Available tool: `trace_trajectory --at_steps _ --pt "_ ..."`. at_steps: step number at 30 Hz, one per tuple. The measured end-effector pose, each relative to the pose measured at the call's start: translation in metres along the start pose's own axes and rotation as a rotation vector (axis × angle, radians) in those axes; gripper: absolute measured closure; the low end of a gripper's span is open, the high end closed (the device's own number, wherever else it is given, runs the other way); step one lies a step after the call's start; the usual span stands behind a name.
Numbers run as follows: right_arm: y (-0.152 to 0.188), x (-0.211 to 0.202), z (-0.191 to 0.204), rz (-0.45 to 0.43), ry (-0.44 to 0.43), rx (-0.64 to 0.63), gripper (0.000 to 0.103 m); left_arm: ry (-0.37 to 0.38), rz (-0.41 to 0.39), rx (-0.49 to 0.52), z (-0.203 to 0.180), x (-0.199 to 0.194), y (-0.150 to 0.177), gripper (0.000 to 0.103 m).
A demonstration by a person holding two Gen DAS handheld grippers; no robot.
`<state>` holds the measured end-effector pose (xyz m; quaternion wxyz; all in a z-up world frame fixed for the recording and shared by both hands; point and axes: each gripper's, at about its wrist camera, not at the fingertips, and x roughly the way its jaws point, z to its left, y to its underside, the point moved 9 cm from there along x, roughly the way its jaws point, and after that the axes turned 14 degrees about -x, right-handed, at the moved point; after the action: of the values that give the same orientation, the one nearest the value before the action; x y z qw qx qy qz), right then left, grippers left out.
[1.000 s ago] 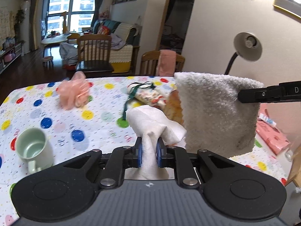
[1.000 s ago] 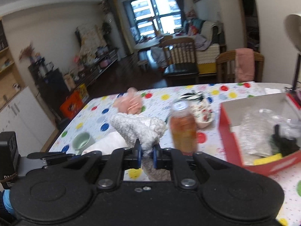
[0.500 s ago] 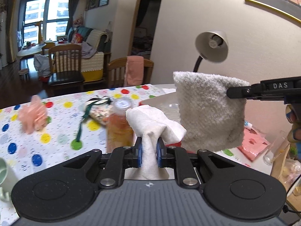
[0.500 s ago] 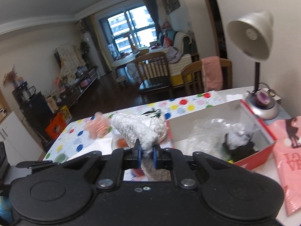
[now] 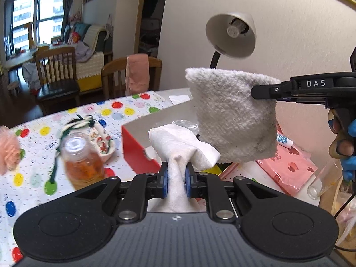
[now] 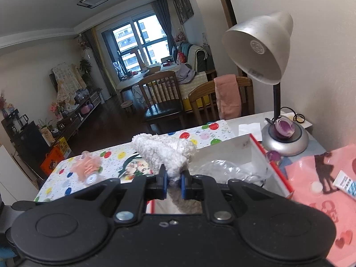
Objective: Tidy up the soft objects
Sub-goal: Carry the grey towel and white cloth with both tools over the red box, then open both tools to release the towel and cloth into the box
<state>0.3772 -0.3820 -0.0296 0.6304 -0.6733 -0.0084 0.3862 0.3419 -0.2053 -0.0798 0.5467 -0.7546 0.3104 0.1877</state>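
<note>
A: Status on both grippers?

B: Left gripper (image 5: 175,176) clamped on white cloth (image 5: 178,143), pads pinching a gathered neck, rest of fabric bunched above and in front. Right gripper (image 6: 174,184) clamped on fluffy grey towel (image 6: 164,153), same style: pinched at one corner, body hanging free.

A: Where exactly, rel. to the box?

B: Both held in air, off the table. In left wrist view, towel (image 5: 235,120) dangling over red box (image 5: 135,149), w/ white cloth just beside it, near box's front edge. Box already holding crumpled clear plastic (image 6: 224,169) + something dark; can't tell what.

A: Handling?

B: Prob. very light, fully limp. No stiffness, so drapes and swings w/ any fast move. Towel pile thick, grippy, unlikely to slip. White cloth thinner, smoother; bunched grip looks secure though. Nothing fragile in either.

A: Best hold?

B: Corner or gathered fold, as now. Enough layers between pads to avoid pulling out. For lowering in: slow, straight down, letting bottom edge land first, then opening.

A: Risks?

B: Hanging edge catching box wall, or brushing lamp (image 6: 262,51) close by. Bottle (image 5: 82,162) near left side, tippable.
</note>
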Motion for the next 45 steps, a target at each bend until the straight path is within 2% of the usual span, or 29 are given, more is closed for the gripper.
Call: trace_trajectory --at_steps 9,24,38,45 --pt "-0.001 0.026 -0.030 0.027 -0.010 -0.001 0.093 -0.023 0.063 0.008 -0.023 0.051 -0.008 0.088" --pt "0.021 0.091 -0.077 0.135 0.000 0.047 0.093 -0.098 0.149 0.022 -0.039 0.133 -0.006 0.088" --pt "0.047 0.134 -0.116 0.218 0.045 0.065 0.092 -0.150 0.242 0.013 -0.034 0.177 0.006 0.088" --pt "0.052 0.147 -0.123 0.241 0.048 0.056 0.087 -0.191 0.278 0.009 -0.030 0.191 0.010 0.088"
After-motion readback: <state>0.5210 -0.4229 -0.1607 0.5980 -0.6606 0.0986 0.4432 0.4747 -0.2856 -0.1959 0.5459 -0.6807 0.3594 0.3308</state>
